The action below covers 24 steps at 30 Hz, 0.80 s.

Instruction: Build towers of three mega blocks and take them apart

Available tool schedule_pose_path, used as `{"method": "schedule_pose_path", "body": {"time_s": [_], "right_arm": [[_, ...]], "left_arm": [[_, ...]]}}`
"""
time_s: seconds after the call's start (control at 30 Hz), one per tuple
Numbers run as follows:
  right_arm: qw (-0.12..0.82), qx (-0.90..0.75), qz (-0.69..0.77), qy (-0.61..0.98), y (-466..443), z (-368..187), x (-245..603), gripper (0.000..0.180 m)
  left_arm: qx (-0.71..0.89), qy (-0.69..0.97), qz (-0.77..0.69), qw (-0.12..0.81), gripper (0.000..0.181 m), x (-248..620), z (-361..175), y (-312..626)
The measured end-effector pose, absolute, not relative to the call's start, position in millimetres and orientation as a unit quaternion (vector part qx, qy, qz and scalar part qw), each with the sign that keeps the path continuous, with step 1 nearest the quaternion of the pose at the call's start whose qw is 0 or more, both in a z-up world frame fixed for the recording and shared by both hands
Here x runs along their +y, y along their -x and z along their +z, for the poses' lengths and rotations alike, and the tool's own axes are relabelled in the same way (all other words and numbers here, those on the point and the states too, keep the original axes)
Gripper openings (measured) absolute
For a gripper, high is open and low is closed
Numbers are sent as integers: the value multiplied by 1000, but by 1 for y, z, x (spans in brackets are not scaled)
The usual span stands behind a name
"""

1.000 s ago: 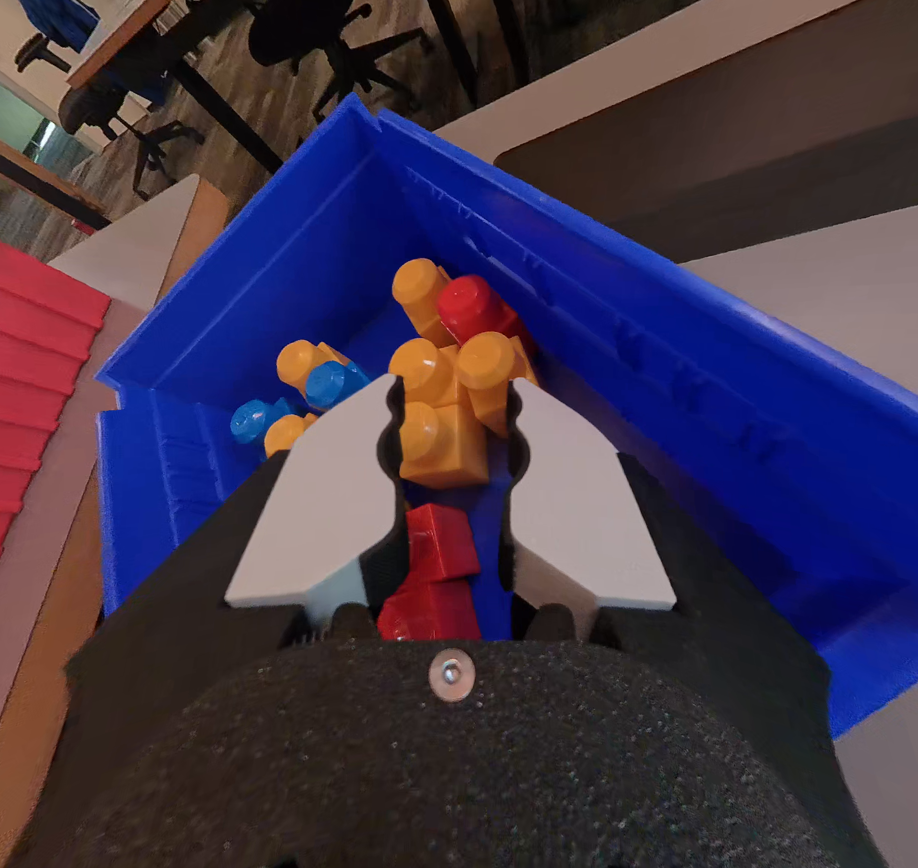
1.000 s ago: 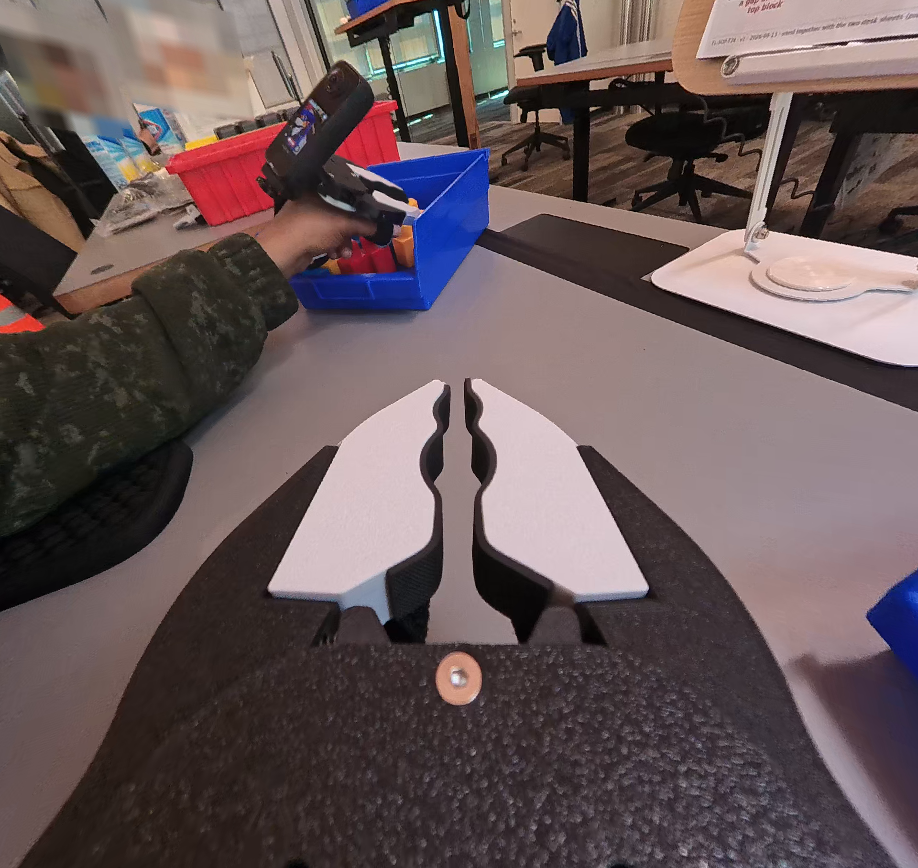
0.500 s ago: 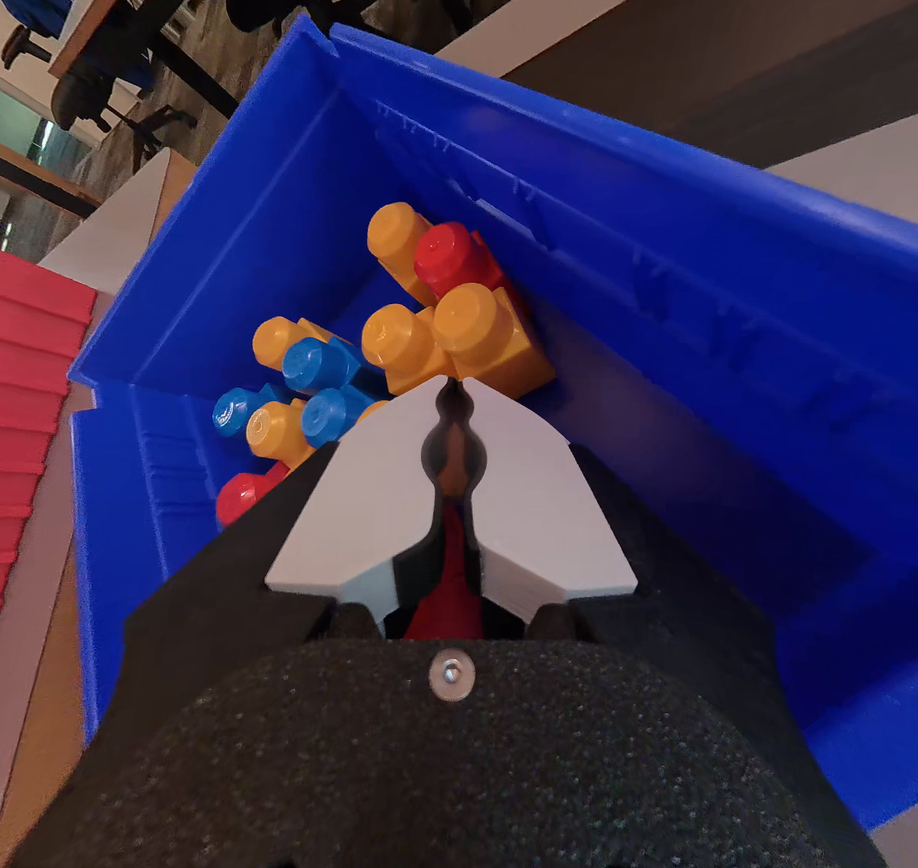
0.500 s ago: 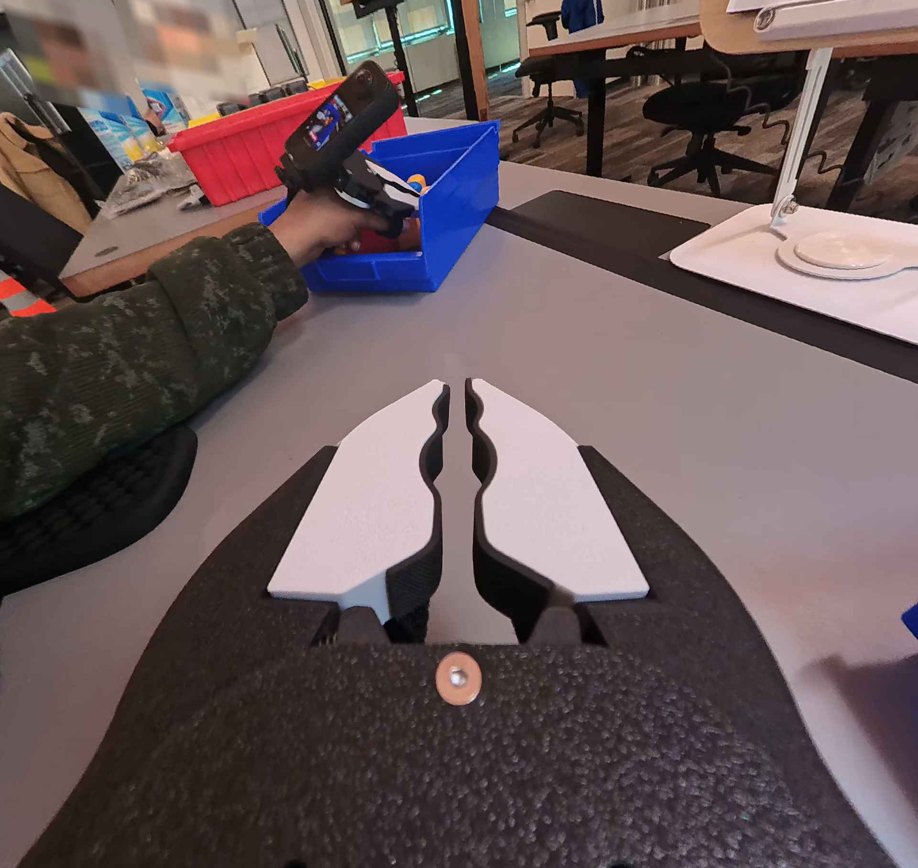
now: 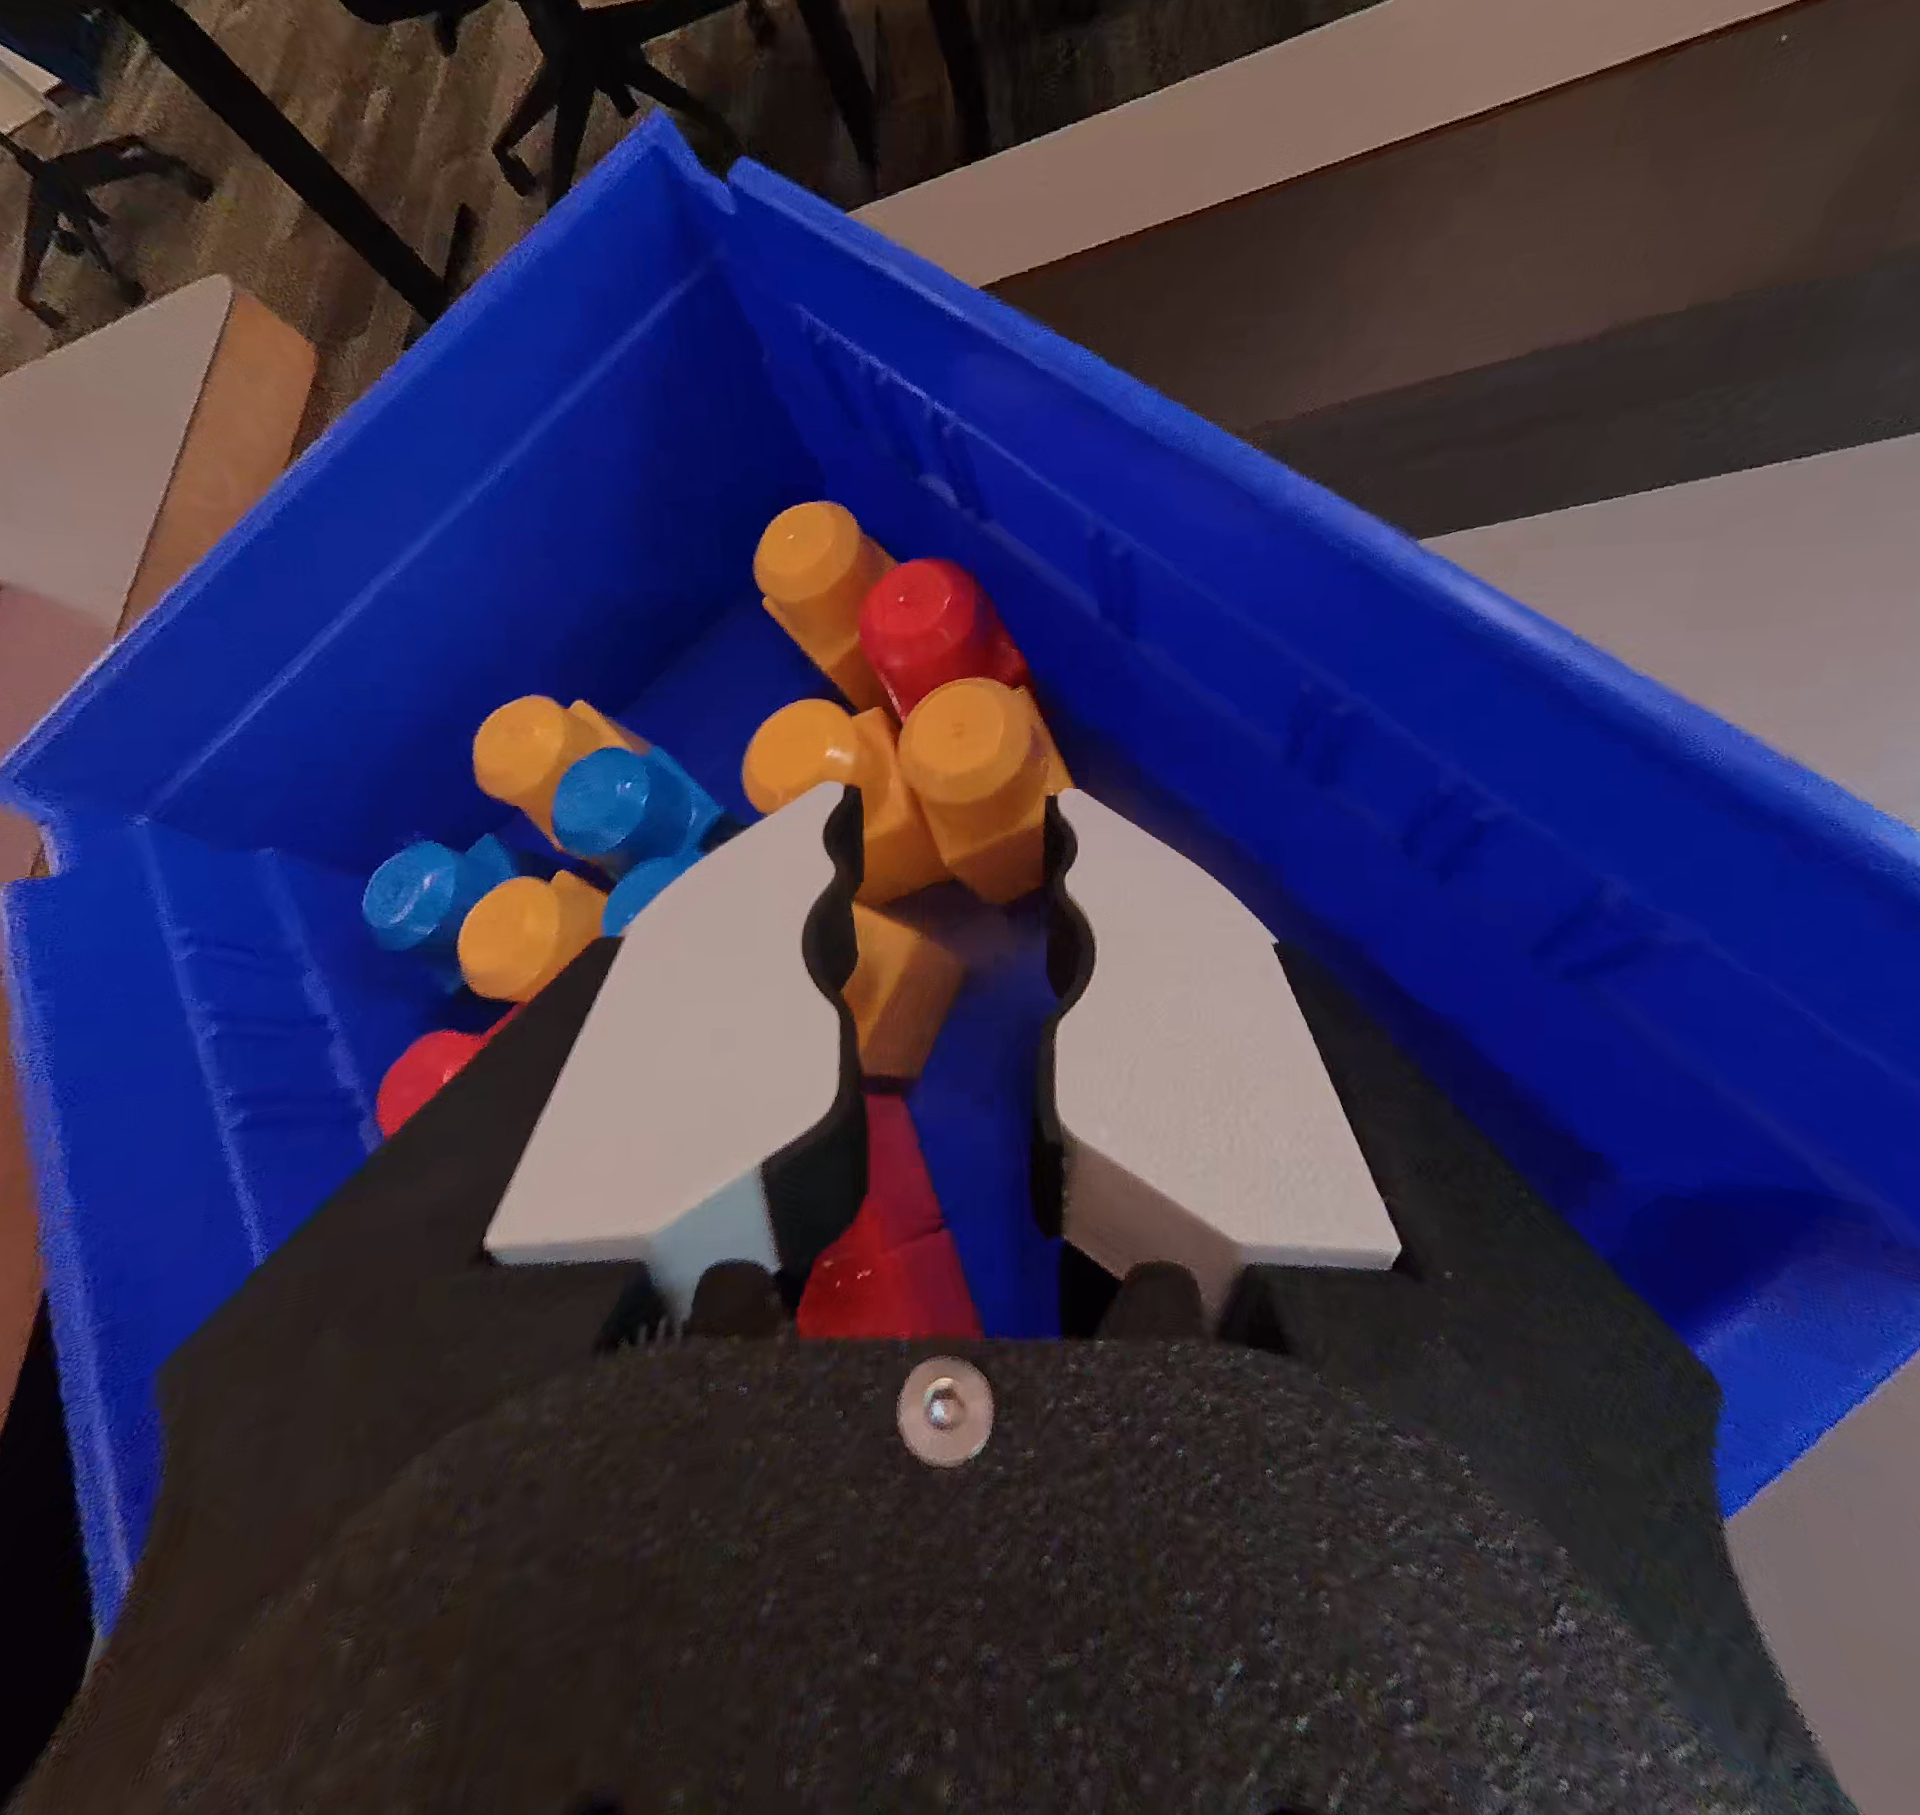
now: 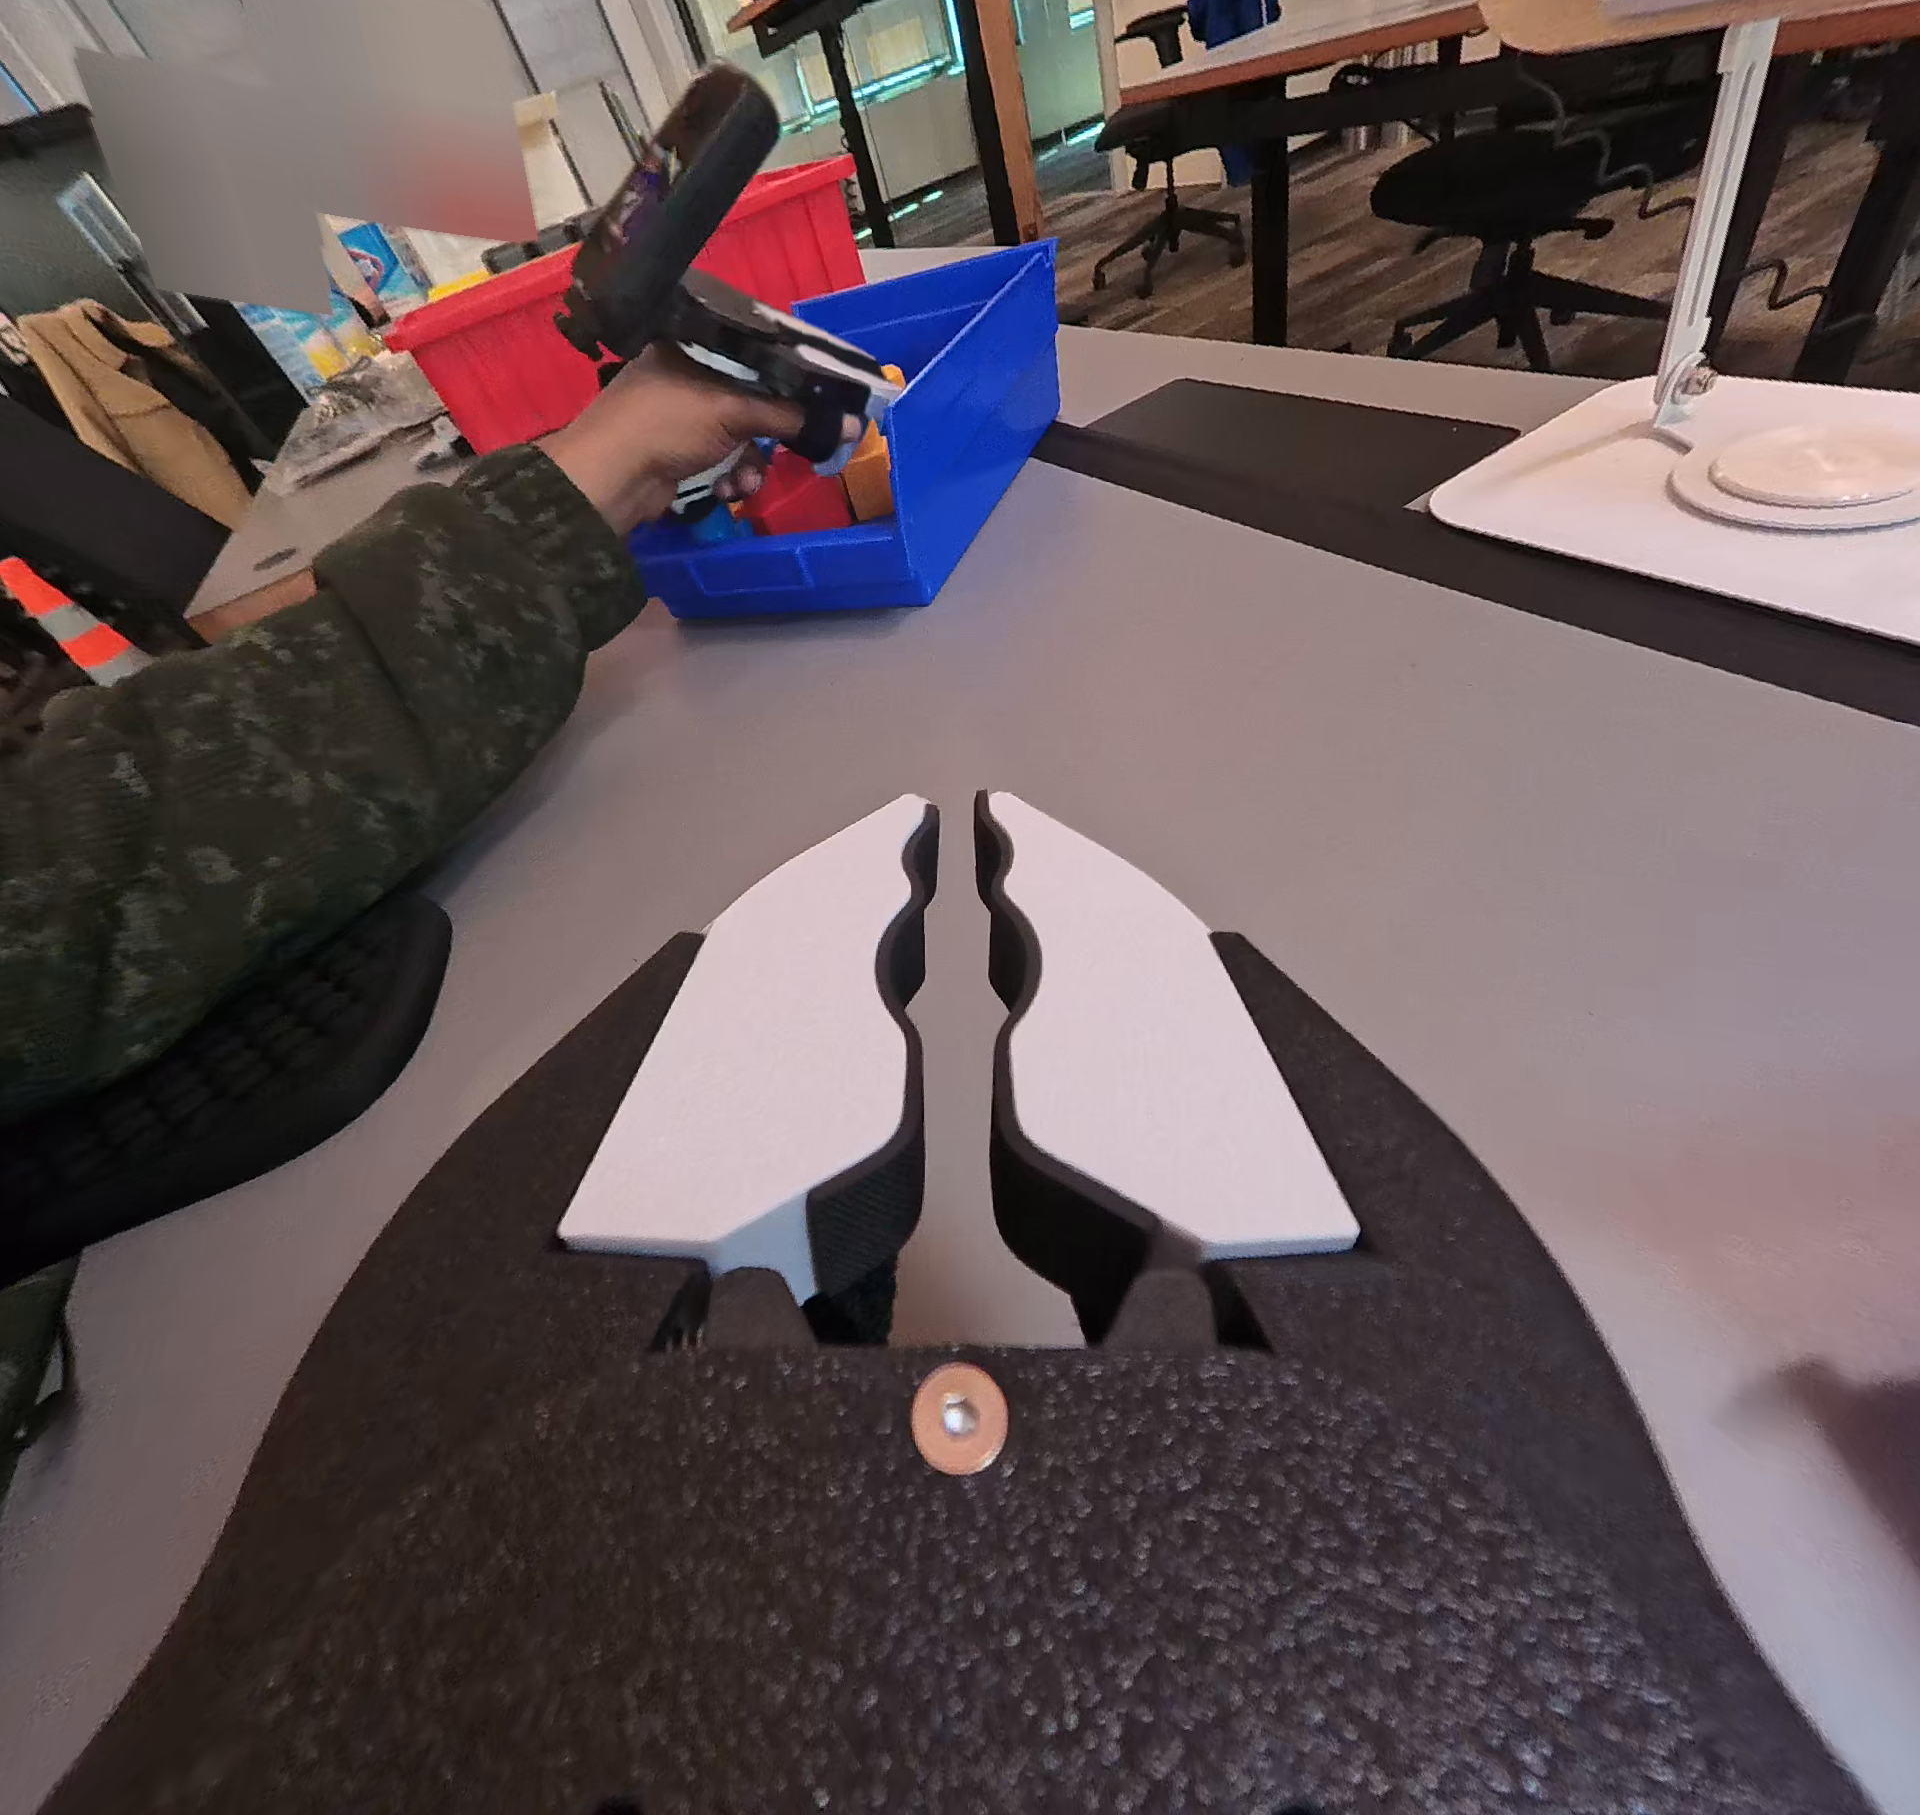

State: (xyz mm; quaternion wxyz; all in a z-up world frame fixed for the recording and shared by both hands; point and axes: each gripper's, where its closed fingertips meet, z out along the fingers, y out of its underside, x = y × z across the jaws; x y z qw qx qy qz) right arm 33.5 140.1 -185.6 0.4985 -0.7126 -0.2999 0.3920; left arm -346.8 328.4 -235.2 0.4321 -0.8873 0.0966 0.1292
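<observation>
A: Over the blue bin [image 5: 1299, 622], left claw [image 5: 948, 809] is tilted down into it, fingers apart. An orange block [image 5: 966, 799] sits between the tips, with a second orange block [image 5: 904, 986] lower in the gap. Can't tell if the pads touch either one.

B: Rest of the blocks?

A: All loose in the bin, none stacked. Orange peg [image 5: 821, 560] and red peg [image 5: 925, 622] against the far wall, blue blocks [image 5: 623, 809] and more orange ones on the left. One red block [image 5: 894, 1246] lies on the bin floor under the claw's base, another red one [image 5: 426, 1079] peeks out on the left.

B: Right side?

A: Right claw [image 6: 956, 809] is low over the grey table [image 6: 1403, 778], fingers nearly together with a narrow slit between them, holding nothing. Well apart from the bin.

B: Does the right camera see the left one?

A: Yes. Left claw [image 6: 831, 404] held by a hand [image 6: 665, 446] in a green camo sleeve [image 6: 260, 747], tip inside the bin [image 6: 977, 435] at the table's far left. Red bin [image 6: 499, 363] behind it. White stand base [image 6: 1621, 518] at the right, on a dark mat [image 6: 1299, 456].
</observation>
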Motion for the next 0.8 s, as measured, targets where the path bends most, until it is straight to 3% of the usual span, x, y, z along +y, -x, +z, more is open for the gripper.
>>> {"method": "schedule_pose_path", "body": {"time_s": [0.23,0.53,0.67,0.77,0.8], "right_arm": [[484,-308,398,716,-32,-191,138,8],[473,-318,405,714,-30,-192,133,9],[480,-325,403,708,-30,-189,132,9],[482,-339,410,696,-25,-187,127,13],[481,-346,414,691,-22,-186,125,15]], "left_arm": [[97,906,149,384,38,354,-250,339],[106,901,181,380,27,357,-249,342],[122,876,146,442,27,334,-205,325],[248,834,47,491,24,302,-152,259],[313,815,4,489,0,283,-140,229]]}}
